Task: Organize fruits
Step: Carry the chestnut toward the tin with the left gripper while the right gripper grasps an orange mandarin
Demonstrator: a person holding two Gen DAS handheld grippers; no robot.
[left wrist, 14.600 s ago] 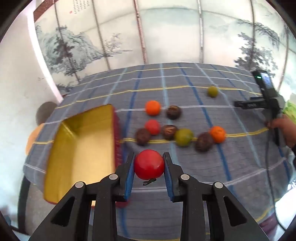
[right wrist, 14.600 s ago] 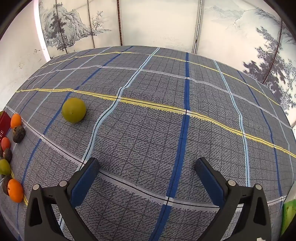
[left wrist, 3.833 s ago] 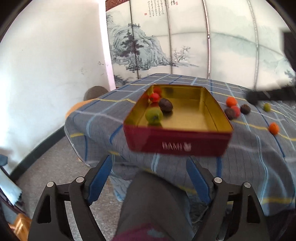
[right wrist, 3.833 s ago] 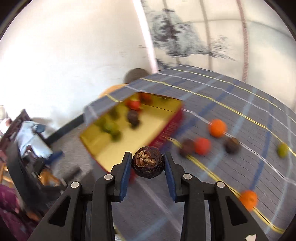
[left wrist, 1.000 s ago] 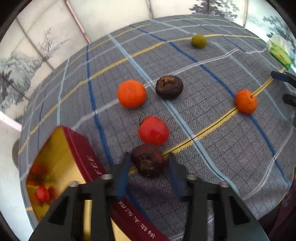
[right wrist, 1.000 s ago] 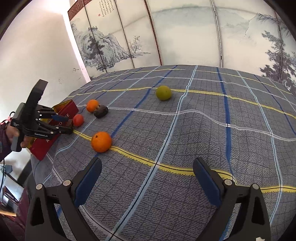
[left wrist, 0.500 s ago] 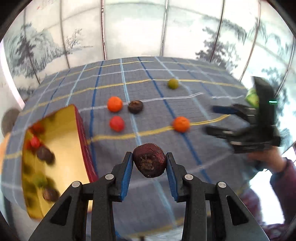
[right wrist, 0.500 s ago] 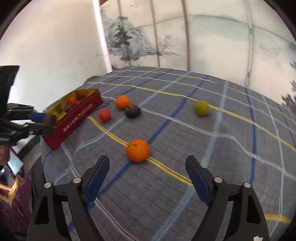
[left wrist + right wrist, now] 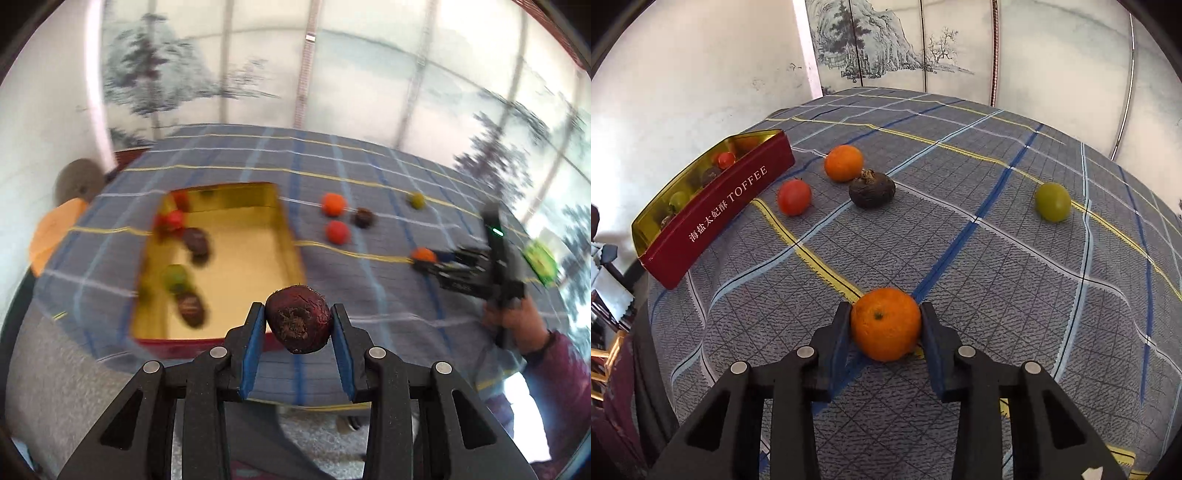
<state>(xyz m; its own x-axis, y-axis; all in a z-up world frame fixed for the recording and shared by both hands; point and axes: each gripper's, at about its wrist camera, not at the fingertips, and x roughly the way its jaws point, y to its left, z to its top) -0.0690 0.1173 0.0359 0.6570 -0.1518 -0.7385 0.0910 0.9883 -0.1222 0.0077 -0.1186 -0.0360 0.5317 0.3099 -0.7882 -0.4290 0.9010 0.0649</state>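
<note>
My left gripper (image 9: 297, 326) is shut on a dark brown fruit (image 9: 297, 319) and holds it in the air near the front corner of the red toffee tin (image 9: 236, 266), which has several fruits inside. My right gripper (image 9: 884, 328) is closed around an orange (image 9: 885, 324) that rests on the checked cloth. On the cloth lie another orange (image 9: 844, 163), a red fruit (image 9: 793, 197), a dark brown fruit (image 9: 871, 188) and a green fruit (image 9: 1052, 202). The tin (image 9: 713, 206) also shows at the left of the right wrist view.
The table has a grey-blue checked cloth (image 9: 997, 258) and its front edge falls off close to the tin. A painted folding screen (image 9: 923, 44) stands behind. A green packet (image 9: 540, 258) lies at the far right. An orange stool (image 9: 51, 236) stands left of the table.
My left gripper has swung left and back with the dark fruit, so the tin now lies ahead. My right gripper has moved in on the nearest orange and closed around it.
</note>
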